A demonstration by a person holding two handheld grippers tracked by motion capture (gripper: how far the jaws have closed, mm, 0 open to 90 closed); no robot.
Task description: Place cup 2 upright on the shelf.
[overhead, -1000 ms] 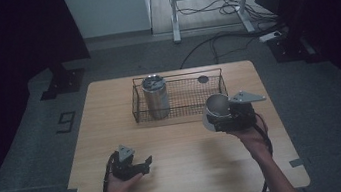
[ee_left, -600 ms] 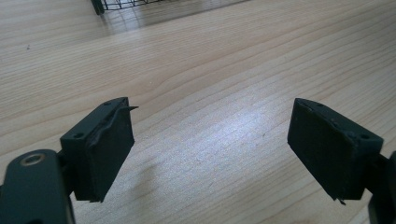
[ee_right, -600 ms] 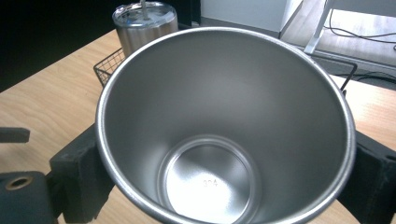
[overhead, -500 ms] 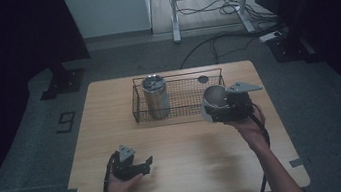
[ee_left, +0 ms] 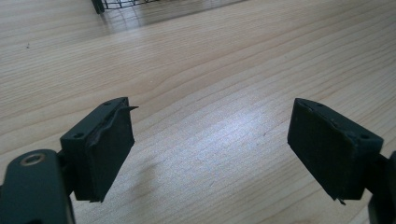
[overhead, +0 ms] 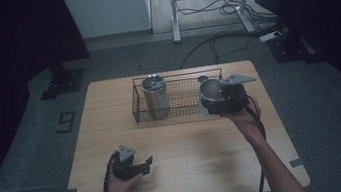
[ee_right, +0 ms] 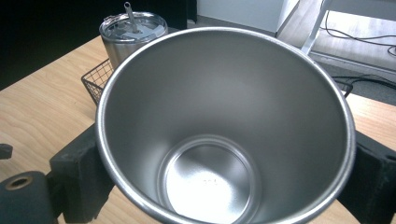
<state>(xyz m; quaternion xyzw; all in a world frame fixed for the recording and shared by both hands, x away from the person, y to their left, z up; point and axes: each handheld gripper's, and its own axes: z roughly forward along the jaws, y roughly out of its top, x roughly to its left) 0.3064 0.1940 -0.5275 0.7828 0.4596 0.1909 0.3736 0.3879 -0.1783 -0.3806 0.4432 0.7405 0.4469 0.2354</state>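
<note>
The right gripper (overhead: 209, 101) is clamped on an open steel cup (overhead: 209, 90), its black jaws pressing the cup's wall from both sides, held at the right end of the wire basket (overhead: 178, 95). The right gripper view looks straight into the cup (ee_right: 219, 135); faint stamped marks on its bottom are too small to read. A lidded steel tumbler (overhead: 155, 95) stands in the basket's left part. The left gripper (overhead: 144, 164) rests well in front of the basket on the table (overhead: 207, 156), jaws apart with nothing between. Its own view shows the bare wood grain and a basket corner (ee_left: 121, 3).
</note>
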